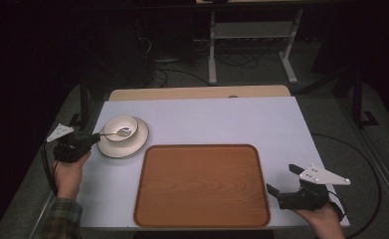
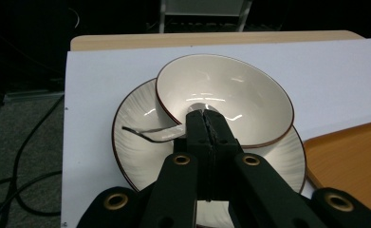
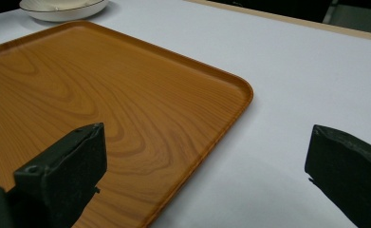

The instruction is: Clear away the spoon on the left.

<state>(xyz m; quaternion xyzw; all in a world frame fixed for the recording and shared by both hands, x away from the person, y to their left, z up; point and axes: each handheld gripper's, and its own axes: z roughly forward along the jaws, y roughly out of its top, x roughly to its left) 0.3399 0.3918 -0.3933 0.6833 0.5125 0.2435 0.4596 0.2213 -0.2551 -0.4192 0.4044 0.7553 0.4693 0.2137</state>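
The spoon (image 2: 150, 133) sat with its bowl end down inside the white bowl (image 2: 230, 95), its thin metal handle poking out over the rim, and there it was, pinched by the left gripper (image 2: 206, 121), whose 2 black jaws were pressed right together on the metal where it crossed the bowl's rim. In the high view the spoon (image 1: 116, 133) lay across that bowl (image 1: 121, 127), handle aimed toward the table's left edge, where the left gripper (image 1: 91, 137) reached in from the side with the person's left hand (image 1: 68, 169) behind it. The bowl stood on a white plate (image 1: 132, 145) with a dark rim, off-centre toward the plate's far left side, and the pair sat near the far left corner of the white table (image 1: 207, 119). Just beside the plate, toward the near edge, lay the wooden tray (image 1: 202, 185), bare, taking up the middle of the table's near half. Over at the near right corner the right gripper (image 1: 281, 181) rested in the person's right hand (image 1: 324, 216), well apart from the bowl, its jaws spread wide with nothing between them; its own view looked across the tray's corner (image 3: 126, 109) and the white table top (image 3: 278, 85) toward the plate (image 3: 62, 10) at the far side.
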